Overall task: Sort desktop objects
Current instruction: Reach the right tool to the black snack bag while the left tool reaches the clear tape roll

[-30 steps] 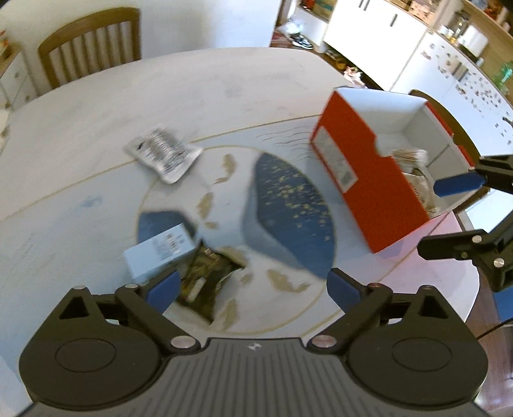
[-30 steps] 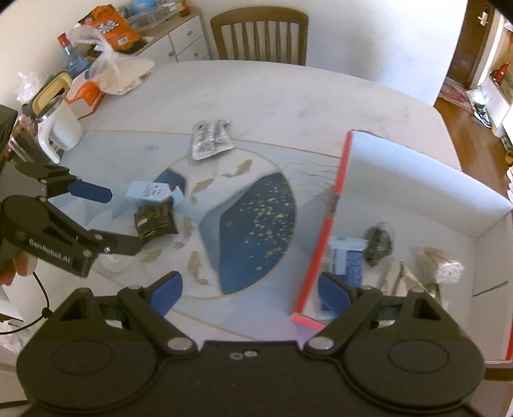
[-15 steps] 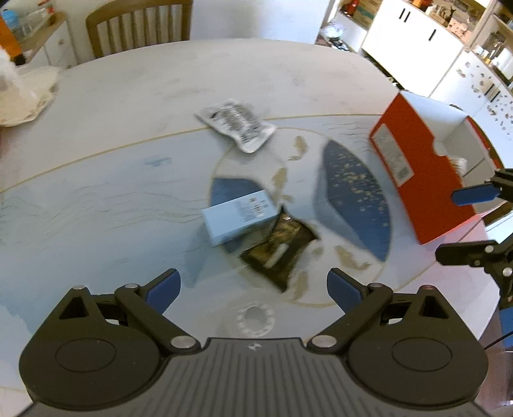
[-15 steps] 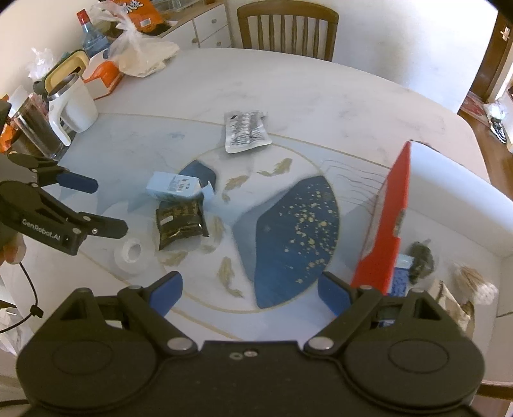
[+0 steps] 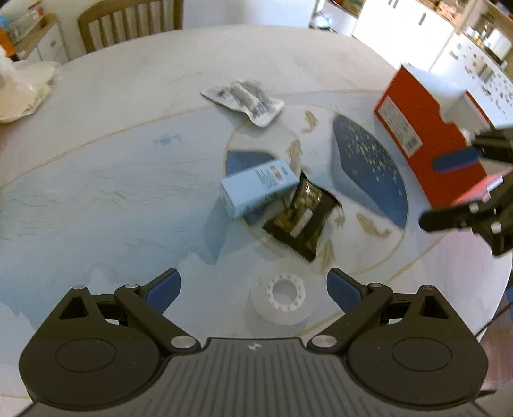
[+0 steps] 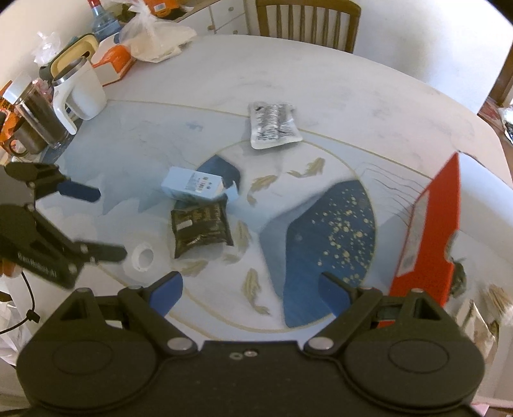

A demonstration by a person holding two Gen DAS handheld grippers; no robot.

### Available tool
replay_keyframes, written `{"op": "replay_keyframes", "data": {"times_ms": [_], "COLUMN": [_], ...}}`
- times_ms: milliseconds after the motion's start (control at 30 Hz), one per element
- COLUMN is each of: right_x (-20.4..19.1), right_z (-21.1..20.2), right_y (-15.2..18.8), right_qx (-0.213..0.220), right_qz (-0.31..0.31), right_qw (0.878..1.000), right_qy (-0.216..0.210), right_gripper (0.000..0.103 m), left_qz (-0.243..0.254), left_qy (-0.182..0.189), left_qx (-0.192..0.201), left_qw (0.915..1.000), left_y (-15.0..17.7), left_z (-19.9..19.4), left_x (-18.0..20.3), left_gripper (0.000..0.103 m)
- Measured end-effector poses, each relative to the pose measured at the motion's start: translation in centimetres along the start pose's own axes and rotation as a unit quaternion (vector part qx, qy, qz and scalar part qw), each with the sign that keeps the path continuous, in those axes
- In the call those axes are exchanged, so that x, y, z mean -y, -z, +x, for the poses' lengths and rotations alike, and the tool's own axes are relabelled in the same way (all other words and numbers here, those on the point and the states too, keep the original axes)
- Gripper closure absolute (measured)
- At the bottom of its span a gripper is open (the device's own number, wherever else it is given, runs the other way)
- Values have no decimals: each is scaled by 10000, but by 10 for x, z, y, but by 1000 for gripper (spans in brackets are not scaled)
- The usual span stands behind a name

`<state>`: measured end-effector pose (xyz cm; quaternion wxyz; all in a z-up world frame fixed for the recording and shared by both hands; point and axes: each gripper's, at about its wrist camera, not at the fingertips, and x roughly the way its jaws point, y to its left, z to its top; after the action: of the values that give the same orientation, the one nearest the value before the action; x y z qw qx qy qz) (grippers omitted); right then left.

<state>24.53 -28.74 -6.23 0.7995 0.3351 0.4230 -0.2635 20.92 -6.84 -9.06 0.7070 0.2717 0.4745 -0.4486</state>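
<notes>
A white tape roll (image 5: 282, 300) lies flat between the open fingers of my left gripper (image 5: 253, 288), close in front of it. Beyond it a dark snack packet (image 5: 303, 221) lies against a light blue carton (image 5: 258, 187), and a silver sachet (image 5: 245, 96) rests farther back. The red box (image 5: 426, 141) stands at the right. From the right wrist view the tape roll (image 6: 142, 256), dark packet (image 6: 200, 224), blue carton (image 6: 192, 184) and silver sachet (image 6: 274, 123) lie left of centre. My right gripper (image 6: 251, 295) is open and holds nothing, beside the red box (image 6: 429, 231).
Mugs (image 6: 78, 93), a dark glass (image 6: 38, 120) and bags (image 6: 157, 41) crowd the table's far left. A wooden chair (image 6: 304, 19) stands behind the table (image 6: 320, 86). Several sorted items lie inside the red box at the right edge.
Both grippers swung left, away from the red box. My left gripper drew back toward the front edge, and the tape roll came into view between its fingers.
</notes>
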Motion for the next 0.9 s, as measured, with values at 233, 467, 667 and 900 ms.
{"op": "replay_keyframes", "data": {"times_ms": [233, 467, 667, 900], "right_x": [-11, -25, -32, -36], "right_z": [17, 34, 46, 57], "right_y": [-12, -21, -30, -35], "right_qx": [-21, -71, -64, -119], "right_qz": [-26, 74, -7, -48], "right_qw": [9999, 9999, 9998, 9995], "right_qy": [-101, -125, -190, -277], "right_gripper": [12, 13, 13, 14], "left_qz": [247, 411, 397, 412], "left_qy": [49, 19, 8, -17], "left_qx": [-72, -48, 53, 201], "left_qw": [9997, 9991, 9992, 9989], "left_y": [12, 21, 26, 30], "left_z": [10, 16, 19, 20], "left_x": [8, 13, 15, 17], "left_gripper": [5, 5, 5, 5]}}
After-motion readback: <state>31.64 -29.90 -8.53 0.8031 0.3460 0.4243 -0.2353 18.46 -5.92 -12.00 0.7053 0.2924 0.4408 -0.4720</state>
